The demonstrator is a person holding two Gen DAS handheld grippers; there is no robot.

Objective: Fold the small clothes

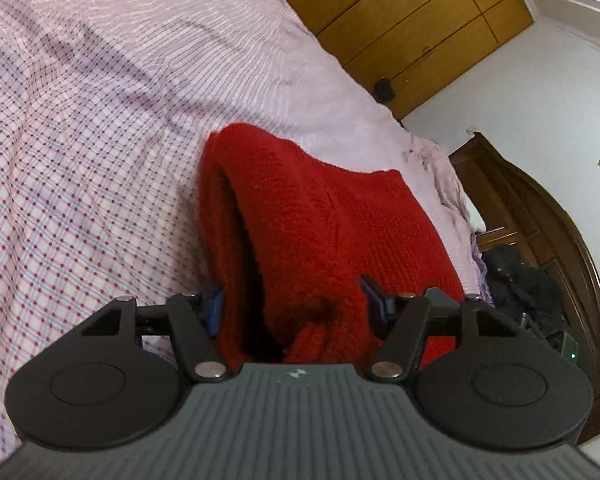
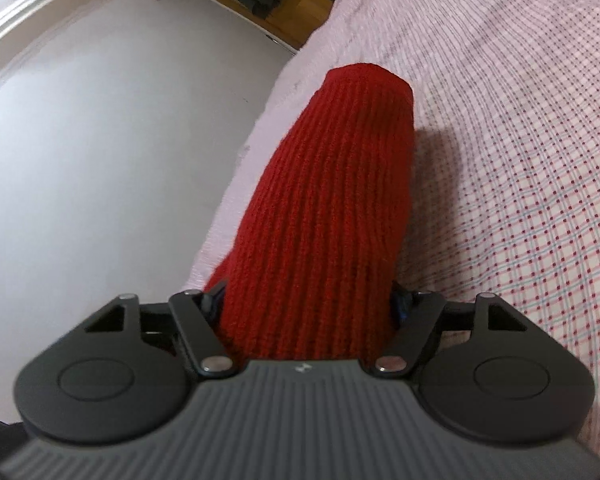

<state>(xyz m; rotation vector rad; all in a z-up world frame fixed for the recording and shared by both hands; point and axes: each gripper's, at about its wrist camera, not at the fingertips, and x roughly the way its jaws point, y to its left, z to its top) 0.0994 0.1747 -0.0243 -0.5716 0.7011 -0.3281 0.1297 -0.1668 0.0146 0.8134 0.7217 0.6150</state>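
Note:
A red knitted garment (image 1: 320, 220) hangs over the pink checked bedsheet (image 1: 80, 140), held up at two ends. My left gripper (image 1: 296, 300) is shut on one thick bunched end of it, and a dark opening shows between its layers. In the right wrist view the same red garment (image 2: 332, 184) stretches away in a ribbed column from my right gripper (image 2: 306, 308), which is shut on its other end. Cloth hides most of the fingertips on both grippers. The garment's far end rests near the bed's edge.
The bedsheet (image 2: 520, 140) fills the right of the right wrist view. Wooden wardrobes (image 1: 412, 20) stand behind the bed. A dark wooden headboard (image 1: 540, 208) and dark clutter (image 1: 516, 280) lie at the right. A white wall (image 2: 100, 120) runs beside the bed.

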